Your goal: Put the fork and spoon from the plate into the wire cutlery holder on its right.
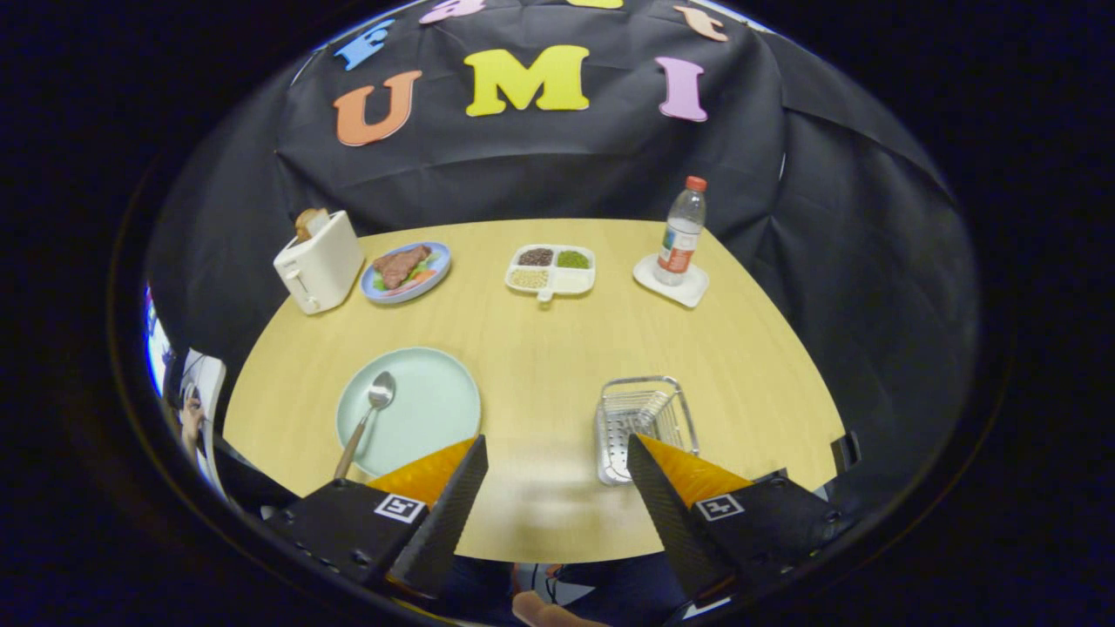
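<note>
Spoon (pixel 370 416) waiting on the pale green plate (pixel 435 409), off beside one finger — jaws spread wide, holding nothing, bare surface (pixel 540 348) between them. Wire holder (pixel 643 422) sits just ahead of the other finger. No fork visible; the spoon is left to move.

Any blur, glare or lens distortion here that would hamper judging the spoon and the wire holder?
Gripper view: strong fisheye bends the table edges; lighting even, shadows soft, no harsh glare. Spoon on the plate and cutlery holder are sharp enough; the gripper, jaws open and empty, looks slightly soft.
</note>
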The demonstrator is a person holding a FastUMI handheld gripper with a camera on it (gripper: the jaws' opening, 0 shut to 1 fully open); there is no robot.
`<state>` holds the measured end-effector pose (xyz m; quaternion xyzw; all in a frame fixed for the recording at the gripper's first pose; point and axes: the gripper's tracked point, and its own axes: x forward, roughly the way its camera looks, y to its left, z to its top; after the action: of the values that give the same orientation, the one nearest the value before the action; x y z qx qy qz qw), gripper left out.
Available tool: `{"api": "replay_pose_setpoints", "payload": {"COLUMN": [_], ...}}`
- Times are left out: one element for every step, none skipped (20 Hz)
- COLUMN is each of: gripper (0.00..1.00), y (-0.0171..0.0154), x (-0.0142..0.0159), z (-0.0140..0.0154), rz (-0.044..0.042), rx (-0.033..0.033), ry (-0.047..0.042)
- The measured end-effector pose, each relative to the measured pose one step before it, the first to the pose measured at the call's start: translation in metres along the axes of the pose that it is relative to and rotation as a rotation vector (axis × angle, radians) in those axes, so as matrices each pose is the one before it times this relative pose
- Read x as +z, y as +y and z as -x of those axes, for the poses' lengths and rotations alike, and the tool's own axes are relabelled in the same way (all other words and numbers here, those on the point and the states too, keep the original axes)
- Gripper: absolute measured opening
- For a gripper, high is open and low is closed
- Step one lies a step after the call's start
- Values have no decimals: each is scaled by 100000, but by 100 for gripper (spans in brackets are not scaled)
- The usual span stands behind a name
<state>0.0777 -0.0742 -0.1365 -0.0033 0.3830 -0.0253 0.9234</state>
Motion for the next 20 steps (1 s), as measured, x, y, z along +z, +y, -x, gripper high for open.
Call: {"api": "replay_pose_setpoints", "payload": {"gripper": [96,96,96,96,96,96,96,96,96,96,96,96,96,96,96,96,96,96,96,96], "y": [1121,1151,1215,1184,1174,1090,1089,1121,920,927,893,801,750,731,466,643,640,411,475,535], "x": [-51,-159,-57,-29,-10,-23,-18,20,48,-124,-139,-239,-256,-331,-234,-379,-209,-220,-56,-45], "z": [-217,-285,-320,-343,-318,-325,-403,-505,-572,-665,-705,-805,-622,-889,-741,-677,-581,-549,-400,-309], "rz": [707,685,93,120,245,489,439,233,-256,-612,-543,-156,137,120,201,309,248,155,48,123], "rx": [600,611,1060,1181,1043,783,1019,949,691,782,822,613,526,166,-454,400,612,110,386,582], "ry": [364,671,781,451,392,240,450,389,634,767,1019,1301,1524,1503,1511,1461,1424,1324,755,520]}}
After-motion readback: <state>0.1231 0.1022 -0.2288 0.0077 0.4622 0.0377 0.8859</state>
